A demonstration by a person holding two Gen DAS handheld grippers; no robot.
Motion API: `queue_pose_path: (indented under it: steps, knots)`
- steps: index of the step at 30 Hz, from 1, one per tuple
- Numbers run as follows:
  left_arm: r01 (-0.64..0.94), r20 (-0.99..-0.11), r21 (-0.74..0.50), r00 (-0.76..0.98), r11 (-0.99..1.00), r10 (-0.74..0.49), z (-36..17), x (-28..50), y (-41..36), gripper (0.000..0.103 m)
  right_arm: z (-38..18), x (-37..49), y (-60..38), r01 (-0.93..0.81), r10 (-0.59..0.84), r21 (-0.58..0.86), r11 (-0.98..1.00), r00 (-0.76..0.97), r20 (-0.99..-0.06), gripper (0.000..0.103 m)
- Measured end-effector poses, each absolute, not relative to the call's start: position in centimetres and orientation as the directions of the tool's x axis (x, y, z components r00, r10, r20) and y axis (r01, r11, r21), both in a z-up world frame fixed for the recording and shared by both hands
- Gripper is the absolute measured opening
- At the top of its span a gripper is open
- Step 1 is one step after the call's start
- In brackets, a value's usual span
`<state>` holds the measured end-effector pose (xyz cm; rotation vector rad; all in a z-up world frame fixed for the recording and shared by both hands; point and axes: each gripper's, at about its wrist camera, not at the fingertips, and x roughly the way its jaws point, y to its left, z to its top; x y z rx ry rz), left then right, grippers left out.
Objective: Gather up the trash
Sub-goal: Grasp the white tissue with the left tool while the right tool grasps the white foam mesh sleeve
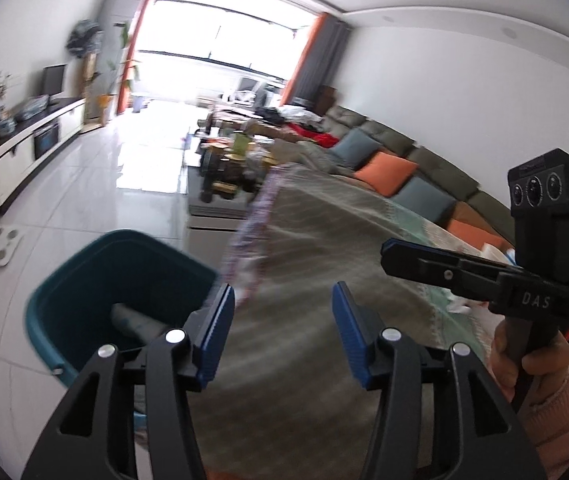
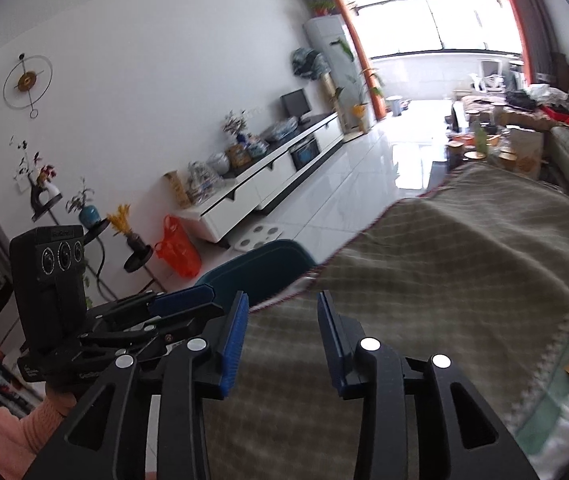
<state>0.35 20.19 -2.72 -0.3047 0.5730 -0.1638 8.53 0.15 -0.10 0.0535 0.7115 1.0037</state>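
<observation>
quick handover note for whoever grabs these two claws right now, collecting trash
Left claw: open, nothing between its pads, over the table edge.
Right claw: open, empty too, over the tablecloth.
Teal bin stands on the floor by the table's corner; a greyish piece already lies inside it.
Done: at least that one piece is binned.
Left: white scraps remain at the table's far right, beside the sofa; check there next. What they are is too blurred to tell.

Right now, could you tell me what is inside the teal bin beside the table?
The teal bin holds a crumpled greyish item near its bottom; the left gripper hides its near corner.
</observation>
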Motion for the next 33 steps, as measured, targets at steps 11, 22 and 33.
queue_pose_path:
  steps: [11, 22, 33]
  knots:
    - [0.285, -0.519, -0.319, 0.745, 0.904, -0.419, -3.6, 2.6, 10.8, 0.052, -0.1, 7.0, -9.6, -0.639, 0.717, 0.356, 0.682, 0.487, -0.499, 0.041]
    - [0.411, -0.563, -0.310, 0.648, 0.857, -0.514, -4.9, 4.8, 3.8, 0.052, -1.8, 6.3, -20.0, -0.445, 0.591, 0.390, 0.806, 0.632, -0.501, 0.043]
    - [0.442, -0.603, -0.281, 0.609, 0.852, -0.515, -5.2, 7.1, -0.1, 0.058, -3.6, 5.8, -26.8, -0.282, 0.469, 0.393, 0.875, 0.694, -0.546, 0.050]
